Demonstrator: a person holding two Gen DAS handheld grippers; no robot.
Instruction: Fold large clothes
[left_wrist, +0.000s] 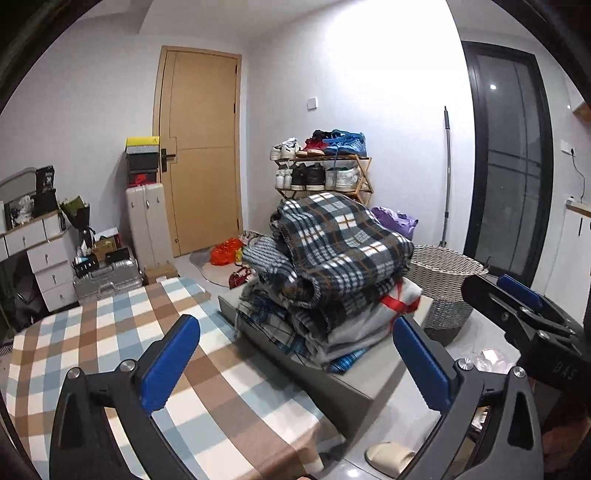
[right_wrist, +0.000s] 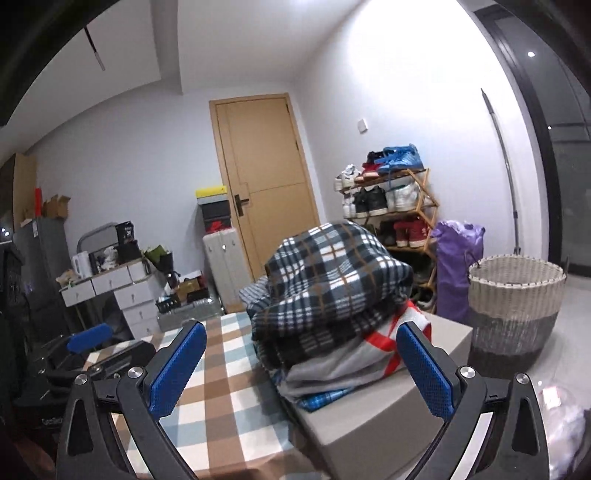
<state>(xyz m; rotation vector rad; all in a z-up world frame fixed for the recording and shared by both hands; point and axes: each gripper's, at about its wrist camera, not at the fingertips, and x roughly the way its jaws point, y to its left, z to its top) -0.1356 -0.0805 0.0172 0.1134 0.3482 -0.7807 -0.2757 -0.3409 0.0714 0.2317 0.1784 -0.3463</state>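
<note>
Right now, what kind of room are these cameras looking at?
Probably a lived-in bedroom or entry room at home: a wooden shoe rack full of sneakers, a tan wooden door, and a pile of plaid clothes by a woven laundry basket.

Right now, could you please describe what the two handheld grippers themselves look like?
Both look alike. The left gripper and the right gripper have matte black frames with triangular cut-outs and silver round bolts at the pivots. Their fingers carry flat blue pads with a fine textured surface. White lettering marks the right gripper's black body in the left view. No cables or sleeves show.
</note>
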